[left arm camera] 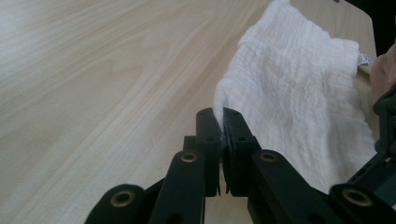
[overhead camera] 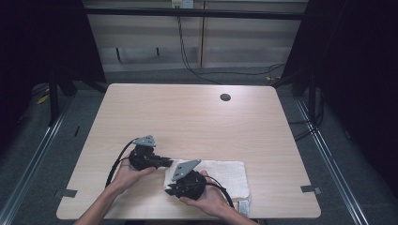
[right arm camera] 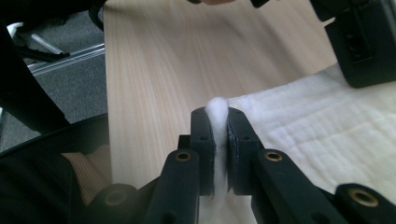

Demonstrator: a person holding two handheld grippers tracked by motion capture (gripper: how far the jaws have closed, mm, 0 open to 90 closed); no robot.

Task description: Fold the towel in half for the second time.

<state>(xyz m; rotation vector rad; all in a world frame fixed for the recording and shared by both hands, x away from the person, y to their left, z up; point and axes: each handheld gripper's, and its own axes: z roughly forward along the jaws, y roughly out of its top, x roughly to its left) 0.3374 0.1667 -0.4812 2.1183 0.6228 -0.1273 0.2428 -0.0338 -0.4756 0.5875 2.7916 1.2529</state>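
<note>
A white towel lies flat on the wooden table, near its front edge. My left gripper is at the towel's far left corner, its jaws shut on that corner of the towel; the cloth rises pinched between the fingertips. My right gripper is at the near left corner. In its own view a tuft of the towel bulges up between its shut fingertips. The left gripper's body shows at the top right of that view.
A round cable hole sits in the table's far right part. Grey tape tabs mark the table's front corners. Cables run over the floor behind the table, and dark curtains stand on both sides.
</note>
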